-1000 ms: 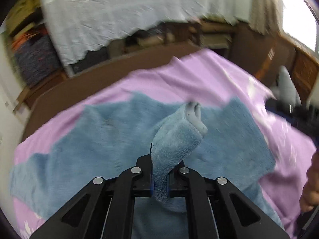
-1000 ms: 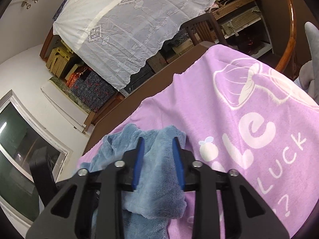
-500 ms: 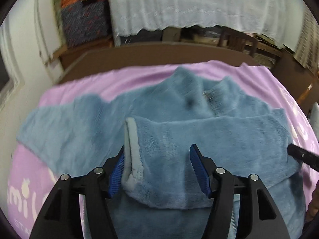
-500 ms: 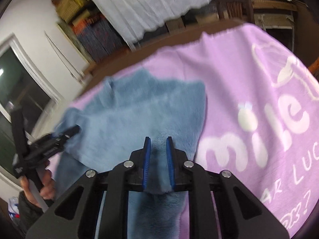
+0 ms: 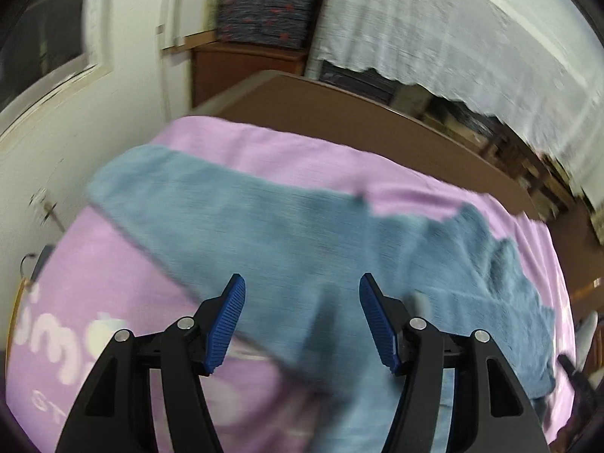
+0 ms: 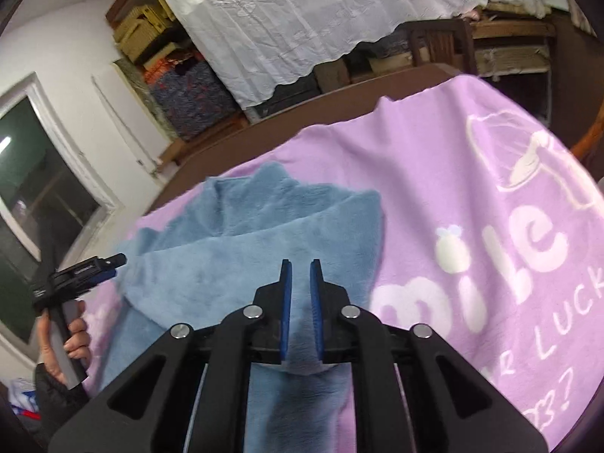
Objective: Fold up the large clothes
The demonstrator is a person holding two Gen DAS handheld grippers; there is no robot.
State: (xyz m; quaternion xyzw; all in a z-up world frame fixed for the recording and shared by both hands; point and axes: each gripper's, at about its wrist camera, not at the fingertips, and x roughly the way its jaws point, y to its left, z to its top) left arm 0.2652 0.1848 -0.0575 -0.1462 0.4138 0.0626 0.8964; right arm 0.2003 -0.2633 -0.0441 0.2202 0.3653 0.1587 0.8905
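Note:
A fluffy blue garment (image 5: 287,234) lies spread on a lilac blanket (image 5: 113,287). In the left wrist view one long sleeve reaches to the far left and a folded part lies at the right. My left gripper (image 5: 300,302) is open and empty just above the garment. My right gripper (image 6: 301,283) is shut on a fold of the blue garment (image 6: 264,249) and holds it low over the blanket (image 6: 453,188). The left gripper (image 6: 81,273) also shows in the right wrist view, at the garment's left edge.
The blanket covers a brown table (image 5: 339,109). Behind it hang white lace cloth (image 6: 321,11) and stacked boxes (image 6: 188,94). A white wall and window (image 6: 34,173) stand at the left.
My left gripper let go of the sleeve, opened wide and swung left. The sleeve now lies folded across the garment. My right gripper stayed shut on its fold.

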